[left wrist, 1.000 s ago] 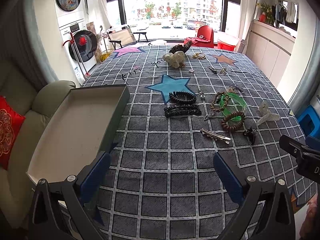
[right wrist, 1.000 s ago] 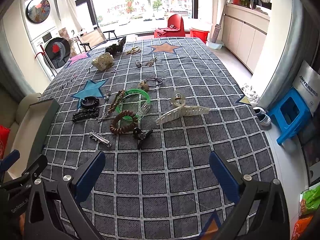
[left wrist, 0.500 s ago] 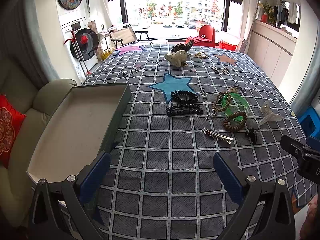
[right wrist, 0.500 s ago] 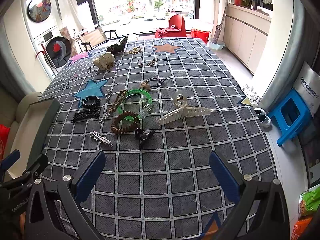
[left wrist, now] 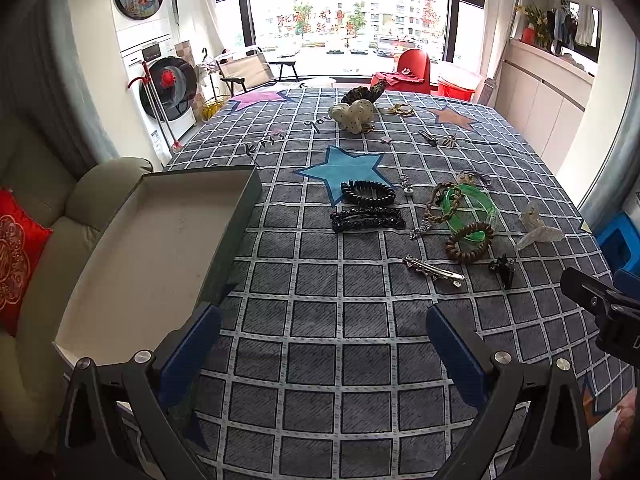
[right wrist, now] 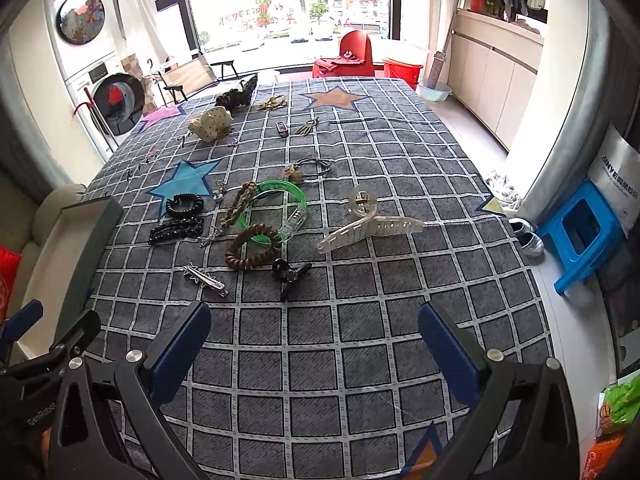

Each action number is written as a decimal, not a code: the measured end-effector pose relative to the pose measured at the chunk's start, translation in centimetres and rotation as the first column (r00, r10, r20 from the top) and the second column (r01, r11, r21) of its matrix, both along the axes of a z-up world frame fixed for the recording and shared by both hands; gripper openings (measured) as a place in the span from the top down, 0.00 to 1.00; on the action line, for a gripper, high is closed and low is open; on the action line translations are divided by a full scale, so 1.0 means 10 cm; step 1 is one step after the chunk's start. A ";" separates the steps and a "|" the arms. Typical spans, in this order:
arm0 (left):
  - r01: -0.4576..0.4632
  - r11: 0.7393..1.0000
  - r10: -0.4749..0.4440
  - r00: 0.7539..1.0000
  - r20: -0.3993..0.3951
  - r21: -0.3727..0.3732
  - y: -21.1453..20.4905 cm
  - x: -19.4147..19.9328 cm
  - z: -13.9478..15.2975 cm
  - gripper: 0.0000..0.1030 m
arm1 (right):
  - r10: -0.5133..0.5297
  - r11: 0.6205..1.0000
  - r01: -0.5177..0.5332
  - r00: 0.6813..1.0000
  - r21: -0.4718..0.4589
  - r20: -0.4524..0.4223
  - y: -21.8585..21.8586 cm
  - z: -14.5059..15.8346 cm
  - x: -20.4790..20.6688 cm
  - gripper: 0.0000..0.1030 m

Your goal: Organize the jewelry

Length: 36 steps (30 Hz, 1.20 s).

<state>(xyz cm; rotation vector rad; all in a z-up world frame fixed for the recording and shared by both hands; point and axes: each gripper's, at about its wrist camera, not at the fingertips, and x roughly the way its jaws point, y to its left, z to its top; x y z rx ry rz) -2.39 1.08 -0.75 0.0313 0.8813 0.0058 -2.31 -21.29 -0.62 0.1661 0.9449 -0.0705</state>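
Note:
Jewelry and hair pieces lie scattered on a grey checked tablecloth (left wrist: 320, 320). Among them are a green bangle (left wrist: 476, 204), a brown coil bracelet (left wrist: 468, 242), a silver clip (left wrist: 432, 270), black barrettes (left wrist: 366, 218) and a small black claw (left wrist: 504, 268). A clear claw clip (right wrist: 372, 226) lies right of the green bangle (right wrist: 280, 208). An open grey box (left wrist: 160, 248) with a pale inside sits at the table's left edge. My left gripper (left wrist: 320, 344) hovers open over the near cloth, beside the box. My right gripper (right wrist: 316, 344) is open too, in front of the black claw (right wrist: 288, 272).
A cream spotted scrunchie (left wrist: 354, 116), a dark scrunchie (left wrist: 364, 94) and small clips lie at the far end. A beige sofa with a red cushion (left wrist: 16, 252) stands left of the table. A blue stool (right wrist: 580, 236) is on the floor at right.
Both views have drawn back and risen slightly, so the pieces sit a little farther from the fingertips. Both grippers stay open and nothing on the cloth has moved.

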 end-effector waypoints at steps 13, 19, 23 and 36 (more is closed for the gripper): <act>-0.001 1.000 0.001 1.000 -0.001 -0.001 0.00 0.00 0.00 0.00 | -0.001 1.000 0.001 1.000 -0.001 -0.001 0.00 0.00 0.00 0.00; -0.001 1.000 0.001 1.000 -0.001 0.000 0.00 0.00 0.00 0.00 | -0.001 1.000 0.001 1.000 -0.001 0.001 -0.01 0.00 0.00 0.00; -0.001 1.000 0.001 1.000 -0.001 0.000 0.00 0.00 0.00 0.00 | 0.000 1.000 0.000 1.000 -0.001 0.000 -0.01 0.00 0.00 0.00; -0.001 1.000 0.001 1.000 -0.007 0.001 -0.03 -0.02 -0.02 0.00 | 0.000 1.000 0.000 1.000 0.001 -0.001 -0.01 0.00 0.01 0.00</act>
